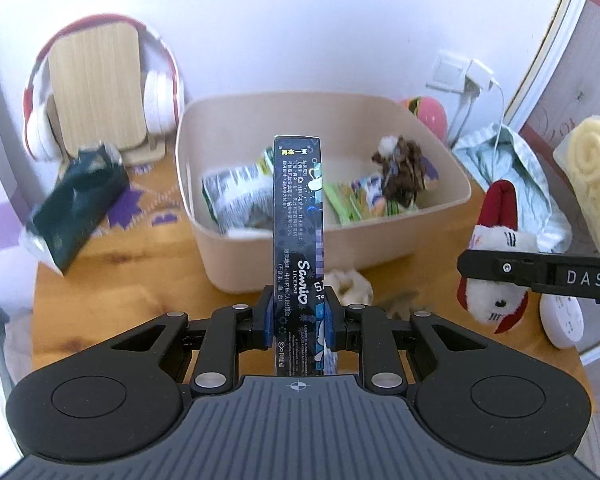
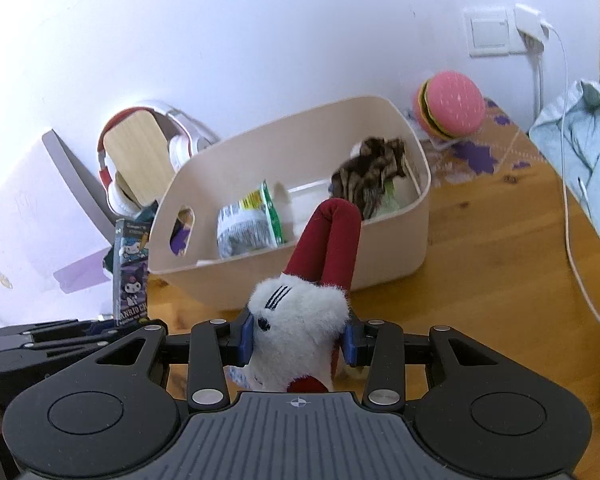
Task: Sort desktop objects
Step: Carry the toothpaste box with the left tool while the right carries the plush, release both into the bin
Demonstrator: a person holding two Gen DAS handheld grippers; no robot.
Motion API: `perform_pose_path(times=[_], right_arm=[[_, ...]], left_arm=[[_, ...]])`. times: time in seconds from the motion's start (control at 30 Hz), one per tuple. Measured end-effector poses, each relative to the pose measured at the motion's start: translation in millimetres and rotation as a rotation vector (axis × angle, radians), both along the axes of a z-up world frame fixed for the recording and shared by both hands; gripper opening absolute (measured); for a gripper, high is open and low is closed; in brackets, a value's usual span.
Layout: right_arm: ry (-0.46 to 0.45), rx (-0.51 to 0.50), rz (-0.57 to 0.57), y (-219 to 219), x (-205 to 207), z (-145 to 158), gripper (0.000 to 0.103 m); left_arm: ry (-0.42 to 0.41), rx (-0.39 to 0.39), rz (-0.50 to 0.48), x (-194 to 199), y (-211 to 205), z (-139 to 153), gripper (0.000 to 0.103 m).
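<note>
L gripper (image 1: 299, 322) pinches the Sanrio box (image 1: 298, 216), long axis upright, top end toward the beige bin (image 1: 452, 168). R gripper (image 2: 299, 340) clamps the plush toy (image 2: 300, 332), its red ears pointing up, just before the bin.

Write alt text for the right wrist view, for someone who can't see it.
The right tongs grip a white plush toy with red ears before a beige bin on a wooden desk. The left tongs hold a Sanrio box upright at left.
</note>
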State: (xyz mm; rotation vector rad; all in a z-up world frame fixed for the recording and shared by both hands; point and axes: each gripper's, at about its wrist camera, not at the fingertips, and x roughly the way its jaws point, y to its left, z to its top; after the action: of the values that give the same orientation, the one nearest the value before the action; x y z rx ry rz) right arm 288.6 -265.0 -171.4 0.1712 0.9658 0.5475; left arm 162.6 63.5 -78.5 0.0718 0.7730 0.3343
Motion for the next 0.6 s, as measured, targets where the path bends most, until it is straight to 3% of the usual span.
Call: perform_pose_path(times=[0.6], right_arm=[[-0.156, -0.004, -0.009, 4, 46, 42, 0.038]], left_arm=[[-0.073, 0.082, -0.034, 46, 4, 38, 0.023]])
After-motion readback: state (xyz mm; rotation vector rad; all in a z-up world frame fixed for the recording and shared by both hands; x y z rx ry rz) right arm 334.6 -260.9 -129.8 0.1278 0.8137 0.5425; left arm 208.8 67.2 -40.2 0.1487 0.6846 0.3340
